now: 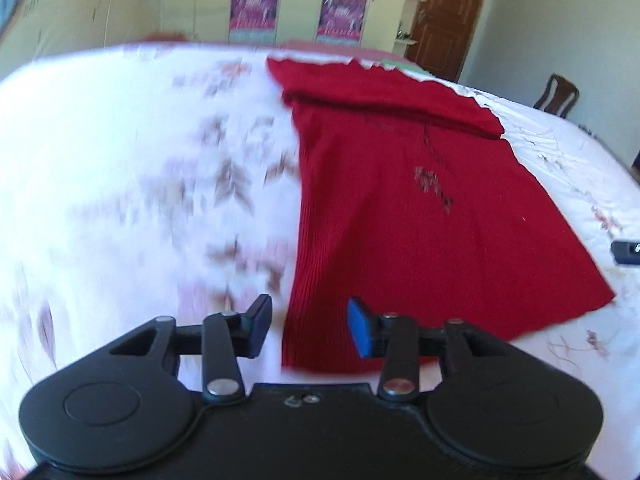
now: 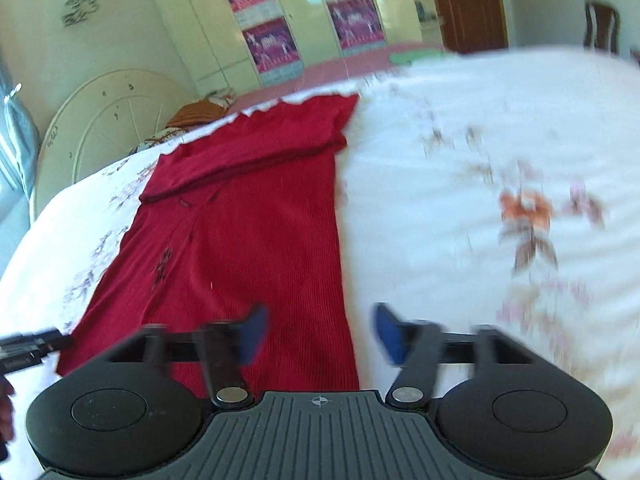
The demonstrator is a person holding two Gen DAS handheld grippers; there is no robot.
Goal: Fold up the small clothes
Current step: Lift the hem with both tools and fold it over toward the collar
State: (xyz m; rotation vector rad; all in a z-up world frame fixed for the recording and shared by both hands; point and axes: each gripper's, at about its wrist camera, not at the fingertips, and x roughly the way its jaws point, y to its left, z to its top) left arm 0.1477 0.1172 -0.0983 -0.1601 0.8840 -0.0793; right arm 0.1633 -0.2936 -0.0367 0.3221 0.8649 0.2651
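Red top (image 1: 400, 220) flat on floral bed (image 1: 140, 160), far end folded over, left claw (image 1: 308, 330) spread above its near left corner, right claw (image 2: 316, 334) spread above its near right edge, both empty.

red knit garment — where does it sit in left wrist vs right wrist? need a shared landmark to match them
Left wrist: the red knit garment lies right of centre on the floral bedsheet, its near hem by the open left gripper.
Right wrist: the garment lies left of centre, its near right corner by the open right gripper.
Shared landmark: the folded band across the garment's far end.
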